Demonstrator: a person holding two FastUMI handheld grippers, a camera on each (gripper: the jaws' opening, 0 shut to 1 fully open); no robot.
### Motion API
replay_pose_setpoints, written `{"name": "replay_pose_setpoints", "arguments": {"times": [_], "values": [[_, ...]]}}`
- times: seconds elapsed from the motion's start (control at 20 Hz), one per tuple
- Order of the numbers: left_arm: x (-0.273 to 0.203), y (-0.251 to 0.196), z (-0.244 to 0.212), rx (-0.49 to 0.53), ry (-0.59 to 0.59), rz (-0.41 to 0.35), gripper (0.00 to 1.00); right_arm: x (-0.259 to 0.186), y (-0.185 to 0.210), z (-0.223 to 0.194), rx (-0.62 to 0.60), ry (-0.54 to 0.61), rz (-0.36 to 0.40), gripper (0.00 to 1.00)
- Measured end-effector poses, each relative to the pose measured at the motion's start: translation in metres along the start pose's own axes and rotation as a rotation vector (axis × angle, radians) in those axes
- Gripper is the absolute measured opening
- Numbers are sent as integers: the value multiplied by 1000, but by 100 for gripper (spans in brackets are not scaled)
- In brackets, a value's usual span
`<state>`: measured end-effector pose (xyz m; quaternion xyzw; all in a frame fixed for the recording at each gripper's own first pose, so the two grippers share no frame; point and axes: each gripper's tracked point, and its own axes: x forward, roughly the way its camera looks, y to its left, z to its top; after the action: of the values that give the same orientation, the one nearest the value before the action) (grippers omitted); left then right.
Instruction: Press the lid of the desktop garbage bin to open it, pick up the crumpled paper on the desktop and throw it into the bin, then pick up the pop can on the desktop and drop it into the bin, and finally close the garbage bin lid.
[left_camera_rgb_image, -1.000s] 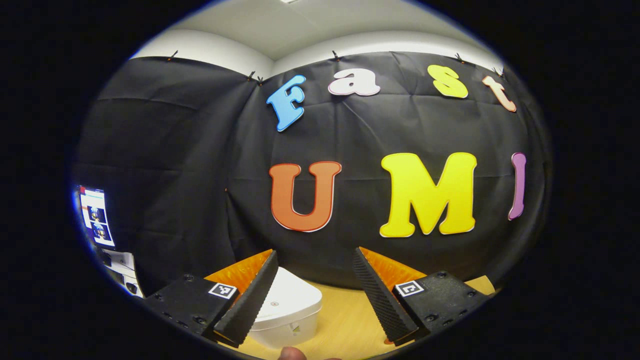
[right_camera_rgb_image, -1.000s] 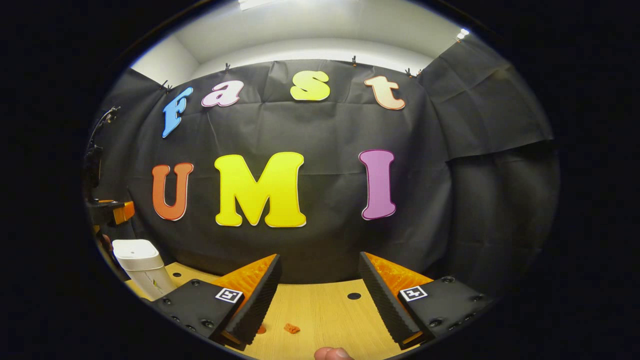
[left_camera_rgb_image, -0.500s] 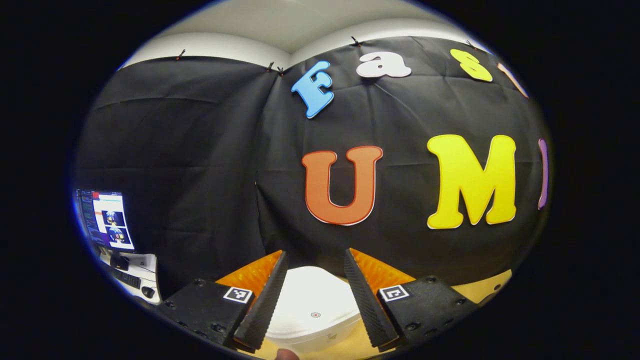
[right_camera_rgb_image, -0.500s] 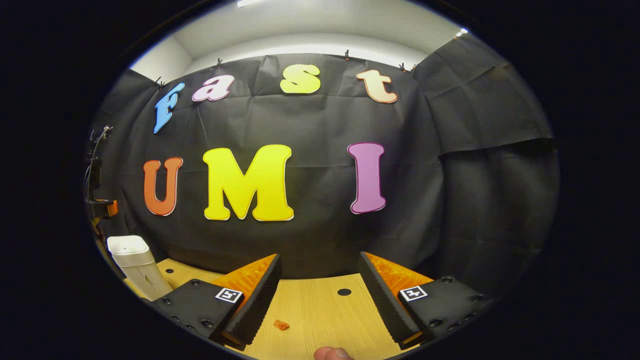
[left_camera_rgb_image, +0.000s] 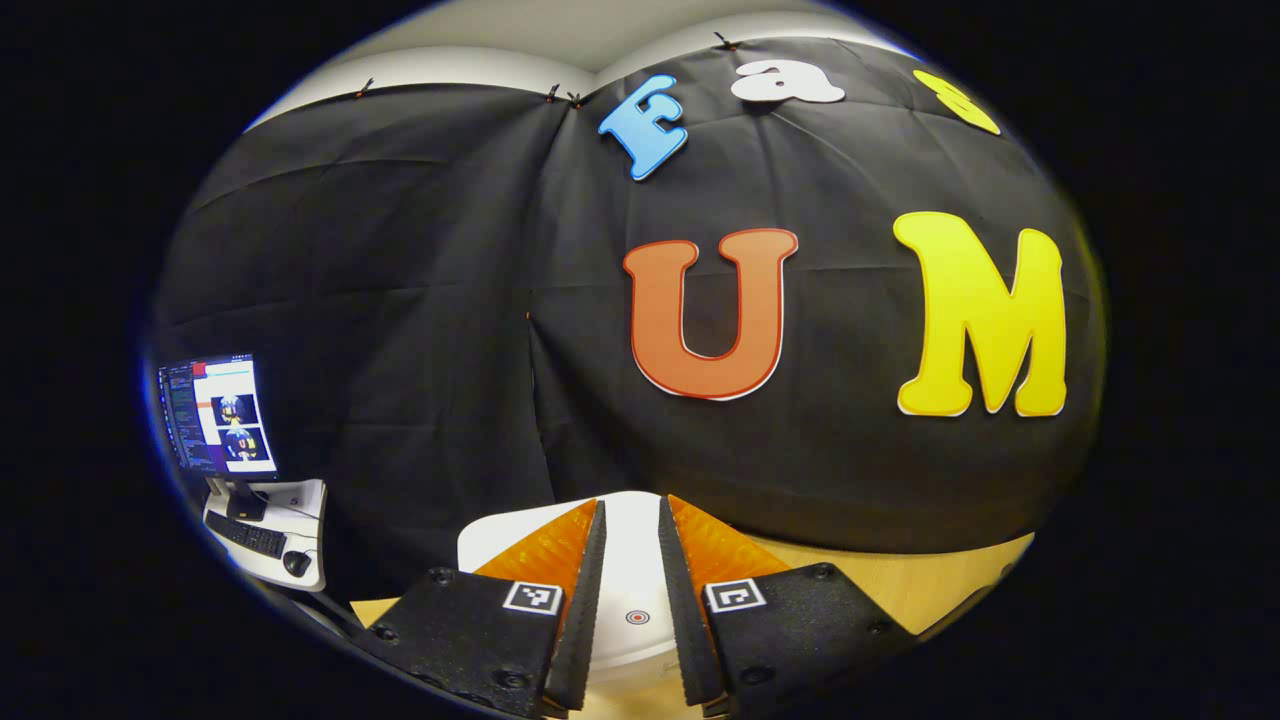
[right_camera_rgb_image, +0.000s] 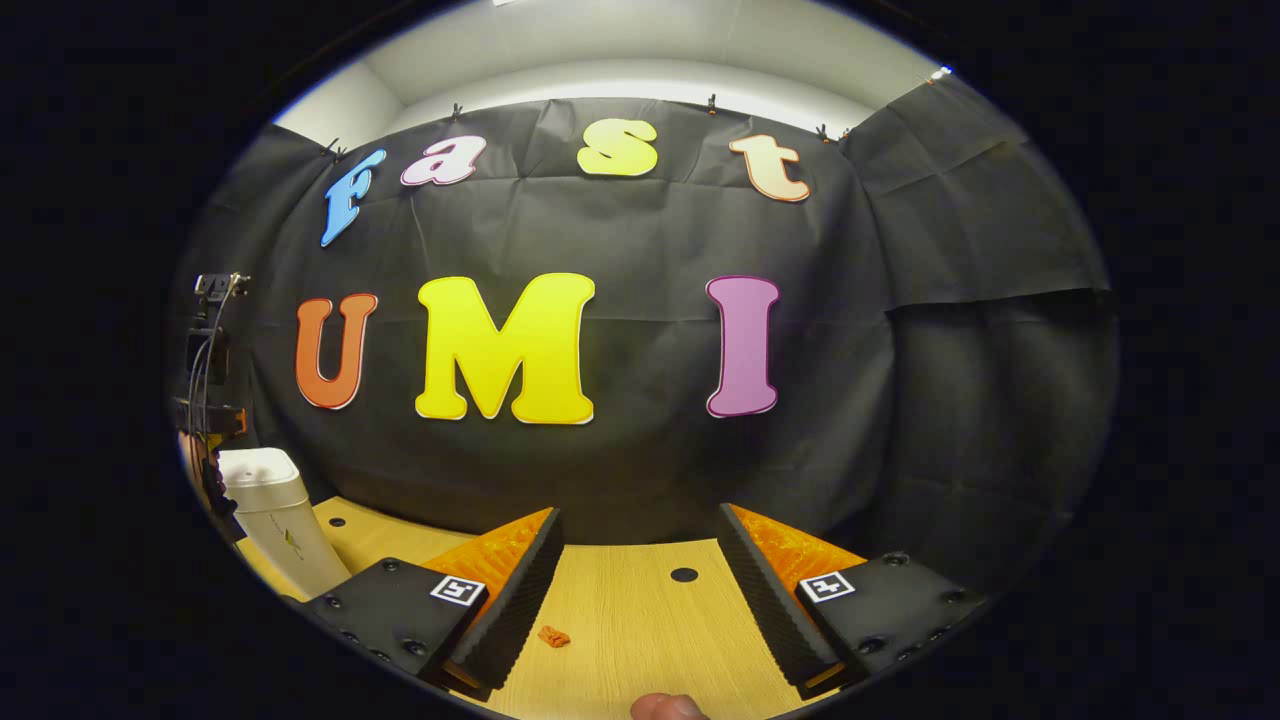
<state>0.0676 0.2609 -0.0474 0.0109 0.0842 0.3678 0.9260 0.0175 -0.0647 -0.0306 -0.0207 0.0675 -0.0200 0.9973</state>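
Left claw (left_camera_rgb_image: 632, 610): its two fingers stand nearly together with a narrow gap between them, holding nothing; they are aimed over the bin's top.
Right claw (right_camera_rgb_image: 635, 590): its two fingers are spread wide, with nothing between them but bare wood.
Bin, left gripper view: the white garbage bin (left_camera_rgb_image: 630, 585) sits straight ahead, just under the fingertips; its lid (left_camera_rgb_image: 634, 545) lies flat and shut, and a small round mark (left_camera_rgb_image: 637, 617) on it shows in the gap between the fingers. Whether the fingers touch the lid cannot be told.
Bin, right gripper view: the same bin (right_camera_rgb_image: 272, 515) stands upright at the far left edge, well apart from the right claw, lid down; here its tall side shows, which the left gripper view hides.
Bin contents: hidden, since the lid is shut.
Surface: pale wood (right_camera_rgb_image: 640, 620), with two dark round holes, one (right_camera_rgb_image: 684, 575) ahead of the right claw and one (right_camera_rgb_image: 337, 522) near the bin.
Scrap: one small orange scrap (right_camera_rgb_image: 553, 636) lies on the surface just beside the right claw's left finger.
Fingertip: one fingertip of the person (right_camera_rgb_image: 668, 708) shows at the bottom edge of the right gripper view.
Beyond the booth, left gripper view: one lit monitor (left_camera_rgb_image: 215, 415) on a white desk (left_camera_rgb_image: 305, 500), with a keyboard (left_camera_rgb_image: 248, 535) and a mouse (left_camera_rgb_image: 295, 563).
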Motion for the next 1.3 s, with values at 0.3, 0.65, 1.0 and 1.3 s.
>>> {"name": "replay_pose_setpoints", "arguments": {"times": [0.3,0.65,1.0,1.3], "values": [[13,6,-42,-69,115,39,14,-1,5,-2,-29,4,17,98],[12,6,-70,-64,184,49,4,0,14,-14,-44,34,32,98],[15,11,-79,-58,165,97,4,1,13,-25,-37,54,17,98],[13,5,-53,-99,86,54,4,1,13,-16,-49,42,26,98]]}}
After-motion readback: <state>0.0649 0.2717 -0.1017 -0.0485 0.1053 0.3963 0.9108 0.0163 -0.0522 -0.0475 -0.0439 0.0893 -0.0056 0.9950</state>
